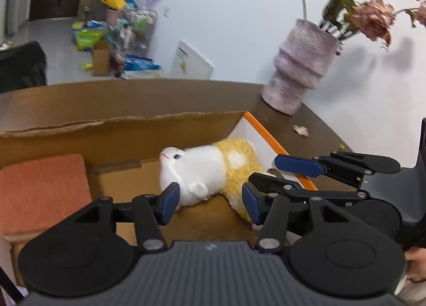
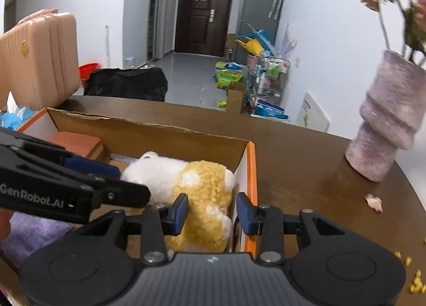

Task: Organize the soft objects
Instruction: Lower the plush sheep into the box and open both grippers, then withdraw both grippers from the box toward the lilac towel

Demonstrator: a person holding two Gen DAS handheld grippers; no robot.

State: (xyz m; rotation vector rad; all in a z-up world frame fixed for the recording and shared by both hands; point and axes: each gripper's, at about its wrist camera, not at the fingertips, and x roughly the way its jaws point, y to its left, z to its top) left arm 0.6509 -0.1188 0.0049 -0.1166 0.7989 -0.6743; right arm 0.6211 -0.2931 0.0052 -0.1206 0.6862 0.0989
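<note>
the white and yellow plush hamster (image 1: 210, 173) already lies in the brown cardboard box (image 1: 119, 130) beside an orange sponge block (image 1: 40, 194); left claw (image 1: 210, 202) and right claw (image 2: 212, 213) hover half-open, empty. little visibly remains.

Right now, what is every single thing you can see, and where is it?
plush toy: one, white and yellow, lying in the box's right end
box: one, brown cardboard with orange edge, on the table
pad: one, orange, in the box's left end
cloth: one, purple, near side of the box
vase: one, pinkish, dried flowers, on the table right of the box
suitcase: one, pink, beyond the box's left end
left hand-held gripper: black with blue pads, open, opening, over the toy
right hand-held gripper: same colours, open, astride the box's right wall
</note>
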